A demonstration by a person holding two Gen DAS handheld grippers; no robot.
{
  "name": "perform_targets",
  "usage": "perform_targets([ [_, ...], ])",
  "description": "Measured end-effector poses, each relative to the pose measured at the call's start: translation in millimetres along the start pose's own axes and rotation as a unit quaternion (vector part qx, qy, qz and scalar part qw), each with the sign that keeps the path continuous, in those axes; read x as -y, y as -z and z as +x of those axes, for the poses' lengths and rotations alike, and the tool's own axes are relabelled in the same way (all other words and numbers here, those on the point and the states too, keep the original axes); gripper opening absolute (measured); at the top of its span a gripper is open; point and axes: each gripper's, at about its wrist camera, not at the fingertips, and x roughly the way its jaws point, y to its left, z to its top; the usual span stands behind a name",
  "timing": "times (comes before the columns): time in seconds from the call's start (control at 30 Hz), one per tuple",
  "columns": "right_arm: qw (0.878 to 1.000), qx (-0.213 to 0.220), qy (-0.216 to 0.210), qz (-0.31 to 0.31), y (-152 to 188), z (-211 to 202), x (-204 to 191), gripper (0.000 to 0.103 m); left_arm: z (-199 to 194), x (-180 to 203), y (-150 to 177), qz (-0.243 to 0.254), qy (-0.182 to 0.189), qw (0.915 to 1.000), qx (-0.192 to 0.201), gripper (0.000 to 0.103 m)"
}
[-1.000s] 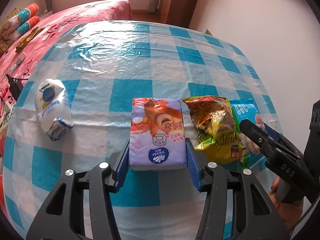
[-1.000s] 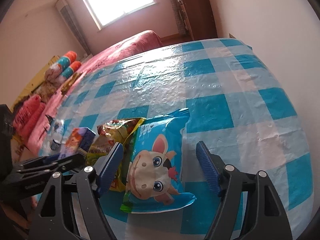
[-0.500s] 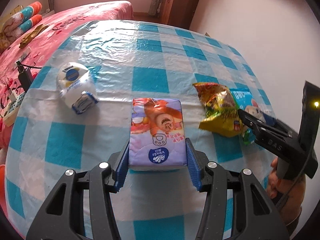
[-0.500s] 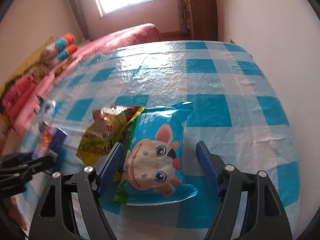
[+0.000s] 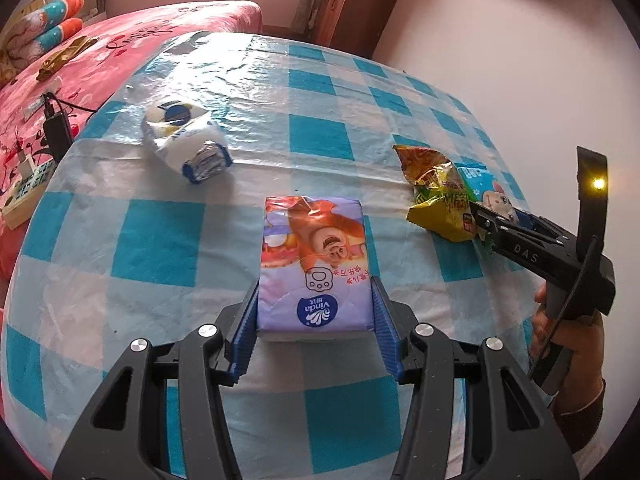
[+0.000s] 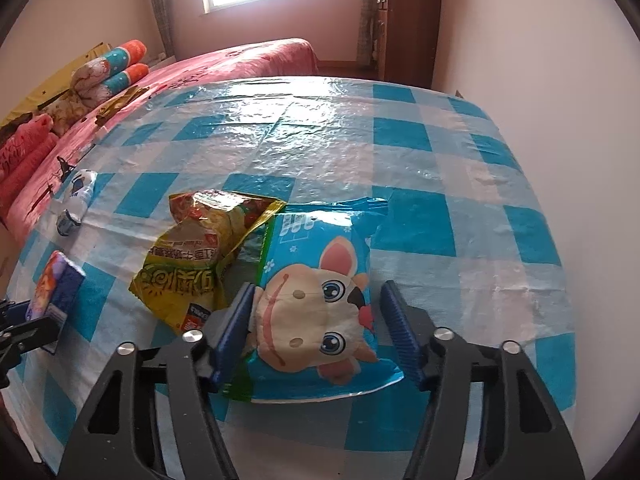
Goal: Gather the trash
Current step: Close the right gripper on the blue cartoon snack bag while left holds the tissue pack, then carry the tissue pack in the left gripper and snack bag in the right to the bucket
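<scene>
My left gripper [image 5: 315, 300] is shut on a purple tissue pack [image 5: 314, 248] with a cartoon bear, held just over the blue-checked table [image 5: 312, 136]. In the right wrist view the same pack [image 6: 56, 288] shows at the far left. My right gripper [image 6: 318, 312] straddles a blue snack bag with a cartoon cow [image 6: 316, 264]. Its jaws are closing; the left pad is at the bag's edge and a gap remains at the right pad. A crumpled yellow snack bag [image 6: 200, 248] lies against the blue bag's left side. A crumpled white wrapper [image 5: 184, 144] lies at the table's far left.
A pink bed [image 5: 120, 48] borders the table's left side, with a power strip [image 5: 28, 188] and cables at its edge. A wooden cabinet [image 6: 408, 24] stands at the back. A wall runs along the right. A hand [image 5: 568, 336] holds the right gripper.
My left gripper has carried the tissue pack leftward, away from the snack bags. The right gripper's jaws have narrowed around the blue bag, and its view has rolled.
</scene>
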Motion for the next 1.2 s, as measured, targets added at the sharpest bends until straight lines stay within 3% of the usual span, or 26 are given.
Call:
perform_targets([
  [0.23,1.000,0.005,0.000,-0.004,1,-2,-1,0.049,-8,-11,8,-0.004,0.018,0.9998,0.006,0.053],
  [0.5,1.000,0.017,-0.002,0.018,8,-11,4,0.043,-14,-24,18,-0.007,0.034,0.9993,0.012,0.053],
  [0.93,0.995,0.062,-0.021,0.076,13,-50,15,0.040,-27,-40,23,-0.017,0.069,0.9969,0.035,0.053],
  [1.2,0.993,0.073,-0.052,0.076,7,-73,-3,0.040,-40,-60,28,-0.031,0.069,0.9959,0.049,0.053],
])
